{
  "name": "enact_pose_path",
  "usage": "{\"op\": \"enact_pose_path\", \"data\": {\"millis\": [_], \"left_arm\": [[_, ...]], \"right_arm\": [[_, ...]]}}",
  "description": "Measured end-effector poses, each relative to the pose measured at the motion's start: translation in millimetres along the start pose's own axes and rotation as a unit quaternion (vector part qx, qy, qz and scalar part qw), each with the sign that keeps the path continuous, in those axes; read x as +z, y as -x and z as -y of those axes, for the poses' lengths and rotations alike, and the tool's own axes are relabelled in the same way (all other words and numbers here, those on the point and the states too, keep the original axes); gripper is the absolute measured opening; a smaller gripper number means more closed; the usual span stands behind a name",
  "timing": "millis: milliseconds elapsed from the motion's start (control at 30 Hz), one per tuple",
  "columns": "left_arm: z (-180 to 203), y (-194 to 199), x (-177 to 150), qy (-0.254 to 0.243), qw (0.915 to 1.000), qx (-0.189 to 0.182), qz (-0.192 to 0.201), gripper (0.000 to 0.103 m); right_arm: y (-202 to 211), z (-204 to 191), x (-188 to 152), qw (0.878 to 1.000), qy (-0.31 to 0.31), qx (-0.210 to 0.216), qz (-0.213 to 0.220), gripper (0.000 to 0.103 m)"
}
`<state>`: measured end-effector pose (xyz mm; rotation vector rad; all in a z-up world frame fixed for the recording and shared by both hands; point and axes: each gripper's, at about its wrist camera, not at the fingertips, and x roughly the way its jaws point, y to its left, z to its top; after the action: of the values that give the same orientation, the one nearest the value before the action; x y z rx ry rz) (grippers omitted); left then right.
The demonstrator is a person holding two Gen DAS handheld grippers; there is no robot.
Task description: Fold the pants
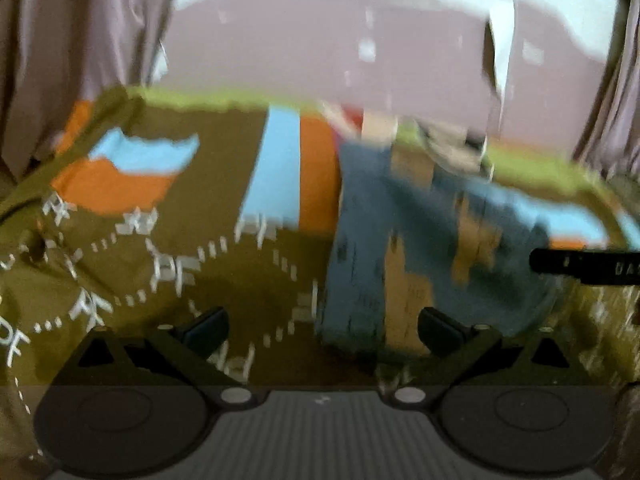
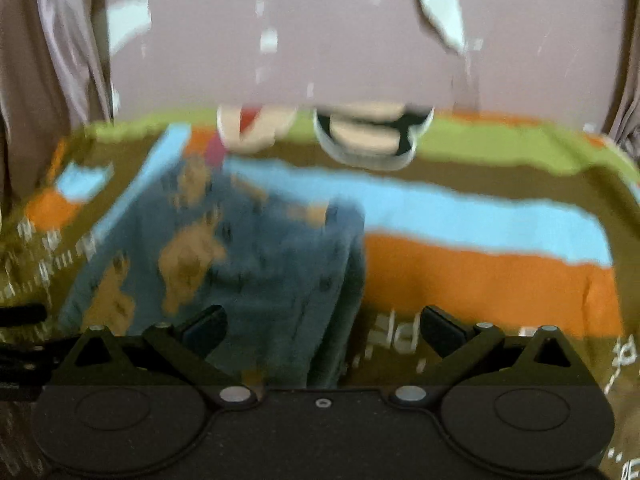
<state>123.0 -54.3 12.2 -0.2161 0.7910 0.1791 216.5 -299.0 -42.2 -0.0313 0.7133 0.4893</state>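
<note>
The pants are blue-grey with tan animal prints and lie bunched on an olive bedspread with blue and orange stripes. Both views are blurred. My left gripper is open and empty, with the pants ahead and to its right. In the right wrist view the pants lie ahead and to the left. My right gripper is open and empty, its left finger over the pants' near edge. A black part of the right gripper shows at the right edge of the left wrist view.
A pink wall and curtains stand behind the bed. A round black-and-white object with beige parts and a pale object with red sit at the bed's far edge. The bedspread stretches to the right.
</note>
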Motion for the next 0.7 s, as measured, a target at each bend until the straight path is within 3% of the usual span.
{"op": "enact_pose_path", "data": {"millis": [100, 200, 333, 400, 600, 700], "left_arm": [[3, 5, 13, 0.001, 0.999, -0.019, 0.04, 0.103], [23, -13, 36, -0.043, 0.9982, -0.005, 0.041, 0.103], [53, -53, 48, -0.125, 0.9914, 0.032, 0.022, 0.103], [60, -74, 47, -0.148, 0.9869, 0.064, -0.012, 0.103], [36, -69, 47, -0.083, 0.9946, 0.053, -0.031, 0.103], [20, -48, 41, -0.033, 0.9981, 0.044, -0.028, 0.103]], "right_arm": [[6, 2, 5, 0.998, -0.008, 0.035, 0.05, 0.102], [-10, -10, 11, 0.996, 0.046, -0.002, 0.075, 0.102], [-39, -16, 12, 0.989, 0.116, -0.06, 0.064, 0.102], [-50, -9, 12, 0.99, 0.117, -0.054, 0.05, 0.102], [-53, 18, 24, 0.991, 0.113, -0.043, 0.062, 0.102], [-50, 38, 35, 0.996, 0.055, 0.019, 0.068, 0.102]]}}
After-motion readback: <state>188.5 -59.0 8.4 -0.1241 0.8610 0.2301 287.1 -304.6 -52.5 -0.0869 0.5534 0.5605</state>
